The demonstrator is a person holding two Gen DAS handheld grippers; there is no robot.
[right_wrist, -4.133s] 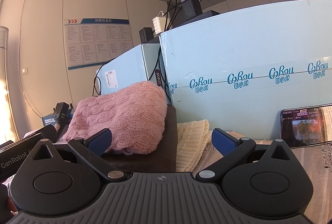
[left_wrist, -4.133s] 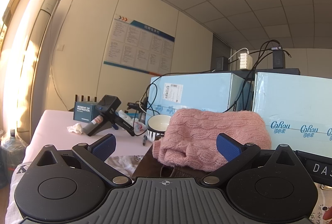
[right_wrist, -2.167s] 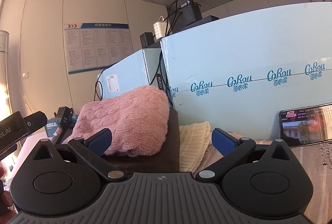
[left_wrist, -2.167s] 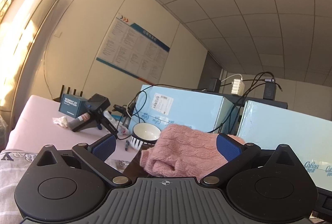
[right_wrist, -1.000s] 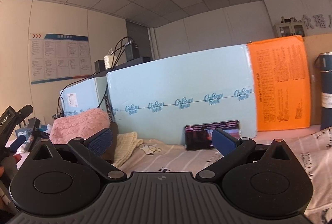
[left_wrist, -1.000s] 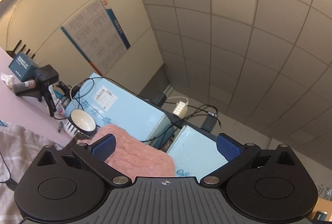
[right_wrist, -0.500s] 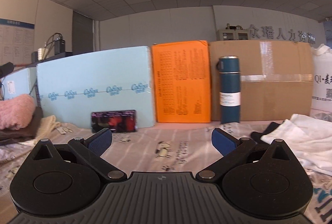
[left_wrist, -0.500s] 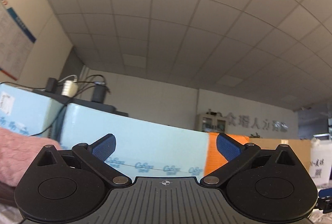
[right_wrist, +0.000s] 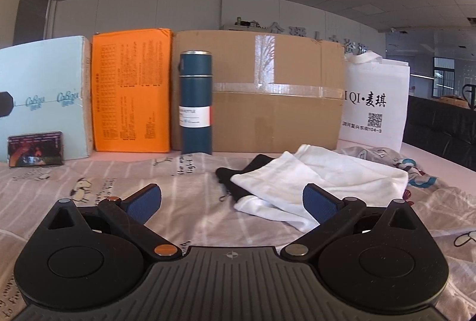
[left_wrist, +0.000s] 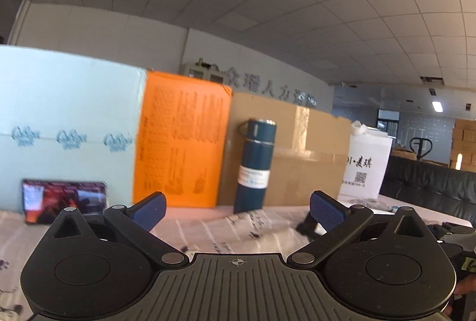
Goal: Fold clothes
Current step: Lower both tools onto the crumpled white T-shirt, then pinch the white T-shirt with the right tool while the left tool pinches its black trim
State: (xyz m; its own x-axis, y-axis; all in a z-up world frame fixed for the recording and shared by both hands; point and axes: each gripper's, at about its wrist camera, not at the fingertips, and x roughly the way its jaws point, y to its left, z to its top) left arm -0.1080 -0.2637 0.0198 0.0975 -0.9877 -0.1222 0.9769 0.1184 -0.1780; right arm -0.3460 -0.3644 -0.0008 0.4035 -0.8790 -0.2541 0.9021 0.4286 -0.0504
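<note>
Both our grippers are empty with jaws spread wide: the right gripper (right_wrist: 232, 203) points at the heap of unfolded clothes, the left gripper (left_wrist: 236, 209) faces the boxes a little to the left. The white shirt (right_wrist: 324, 181) lies crumpled on the printed sheet (right_wrist: 104, 187) that covers the surface, overlapping a black garment (right_wrist: 238, 175), with a grey printed piece (right_wrist: 383, 156) just behind. We judge the step to be reaching for the next garment. To do it well we go for the white shirt, which lies on top, pinch one layer at its near edge with the right jaws, lift it free of the black one, then bring the left jaws to a second corner so it can be spread flat in the bare middle of the sheet

The pale blue box (right_wrist: 41, 89) reads "CoRou". The white bag (right_wrist: 374, 104) shows "QI·麦琪", a QR code and "104-3". The blue flask (right_wrist: 196, 101) has a label starting "BOTTLE"; the orange box's (right_wrist: 131, 92) print is too small to read
</note>
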